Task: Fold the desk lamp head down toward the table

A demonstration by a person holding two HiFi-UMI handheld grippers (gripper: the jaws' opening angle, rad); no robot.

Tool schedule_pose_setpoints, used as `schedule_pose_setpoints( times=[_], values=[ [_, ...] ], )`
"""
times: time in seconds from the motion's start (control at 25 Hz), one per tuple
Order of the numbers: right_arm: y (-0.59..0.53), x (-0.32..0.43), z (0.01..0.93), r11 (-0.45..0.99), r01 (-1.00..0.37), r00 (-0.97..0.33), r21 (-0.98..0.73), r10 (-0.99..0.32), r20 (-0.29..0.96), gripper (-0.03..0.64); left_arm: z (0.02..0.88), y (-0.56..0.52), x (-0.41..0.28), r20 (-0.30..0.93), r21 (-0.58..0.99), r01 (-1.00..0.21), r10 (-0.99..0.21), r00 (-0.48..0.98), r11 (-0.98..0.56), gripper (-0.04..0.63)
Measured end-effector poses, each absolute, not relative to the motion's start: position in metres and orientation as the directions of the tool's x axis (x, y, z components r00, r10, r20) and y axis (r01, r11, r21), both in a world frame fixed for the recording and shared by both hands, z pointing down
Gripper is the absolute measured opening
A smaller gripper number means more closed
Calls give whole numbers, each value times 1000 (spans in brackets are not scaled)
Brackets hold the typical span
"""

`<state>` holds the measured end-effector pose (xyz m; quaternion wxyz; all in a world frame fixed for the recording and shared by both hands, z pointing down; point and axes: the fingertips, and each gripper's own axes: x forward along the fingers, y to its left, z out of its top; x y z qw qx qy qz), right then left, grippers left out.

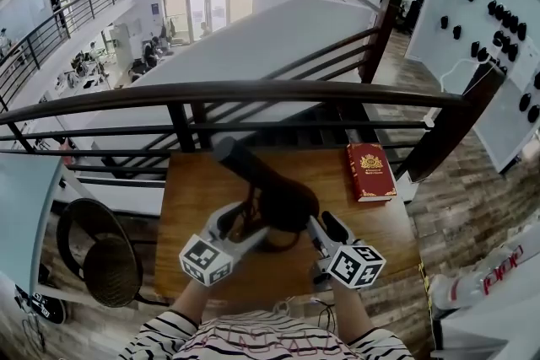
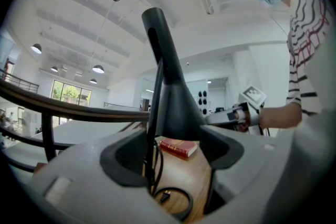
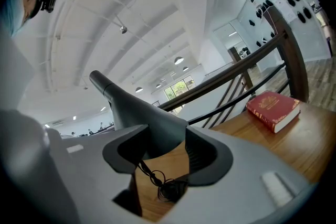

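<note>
- Your left gripper (image 2: 176,138) had its fingers (image 2: 126,161) spread wide, the desk lamp (image 2: 176,107) filling the gap at their tips; no clamp on it showed
- Your right gripper (image 3: 163,144) was just as wide apart, framing the lamp's body from the right and holding nothing
- The lamp stood mid-table (image 1: 190,198), its head (image 1: 226,150) raised toward the far left
- A red book (image 1: 369,171) lay far right
- You seemed to be at the approach, the fold not begun; next, steady the base with one gripper, close the other on the head and press it down
</note>
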<state>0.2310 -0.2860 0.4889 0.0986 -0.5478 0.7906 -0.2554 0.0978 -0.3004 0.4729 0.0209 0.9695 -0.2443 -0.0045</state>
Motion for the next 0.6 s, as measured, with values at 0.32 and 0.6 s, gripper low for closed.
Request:
schedule_pose_setpoints(
  times=[0.32, 0.6],
  values=[
    [-283, 231, 486, 257, -816, -368, -517, -922, 121, 206, 471, -297, 97, 14, 32, -465, -465, 885, -885, 305],
    [-273, 225, 477, 239, -822, -330, -516, -940, 91, 215, 470, -293, 83, 9, 19, -469, -469, 883, -883, 304]
  ],
)
